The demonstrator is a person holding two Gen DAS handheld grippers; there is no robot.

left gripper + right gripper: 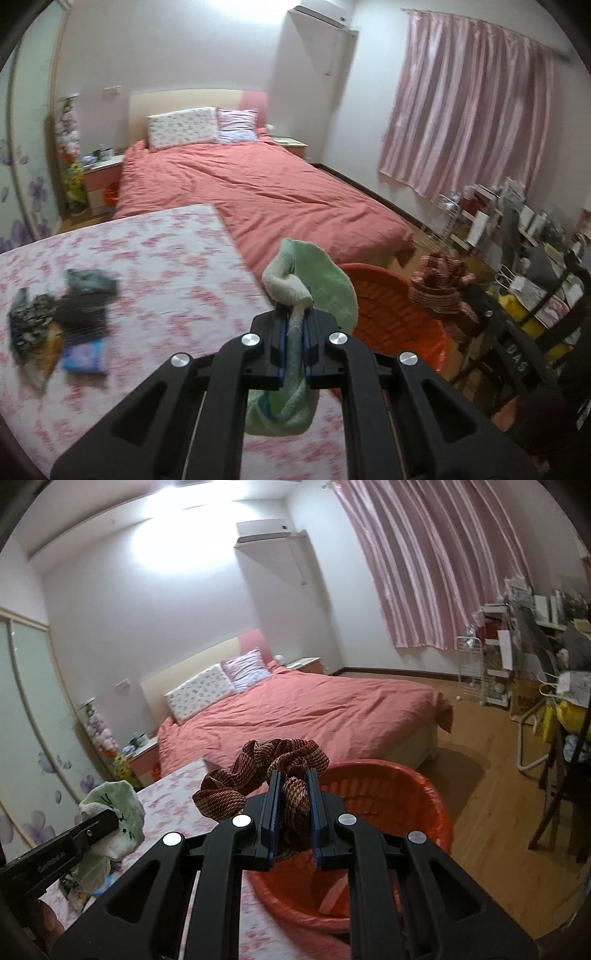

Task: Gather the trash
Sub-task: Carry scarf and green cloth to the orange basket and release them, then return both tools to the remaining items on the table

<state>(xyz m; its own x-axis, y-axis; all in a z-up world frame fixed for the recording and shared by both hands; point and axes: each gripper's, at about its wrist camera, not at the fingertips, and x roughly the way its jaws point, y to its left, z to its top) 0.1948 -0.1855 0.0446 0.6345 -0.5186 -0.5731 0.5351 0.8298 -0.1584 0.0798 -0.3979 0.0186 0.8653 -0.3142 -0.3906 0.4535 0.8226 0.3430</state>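
My left gripper (294, 317) is shut on a light green towel (317, 280) and holds it above the right edge of the floral-covered table (166, 251). It also shows in the right wrist view (110, 812). My right gripper (291, 779) is shut on a red-brown patterned cloth (266, 771), held over the near rim of the orange bin (406, 797). In the left wrist view the cloth (439, 284) hangs just right of the bin (391, 314). The bin holds a pale scrap (332, 893).
A pile of dark cloths and a blue packet (83, 356) lies on the table's left side. A bed with a red cover (258, 192) stands behind. A dark chair (517, 332) and cluttered shelves (517, 657) are at the right. Wooden floor (498, 775) surrounds the bin.
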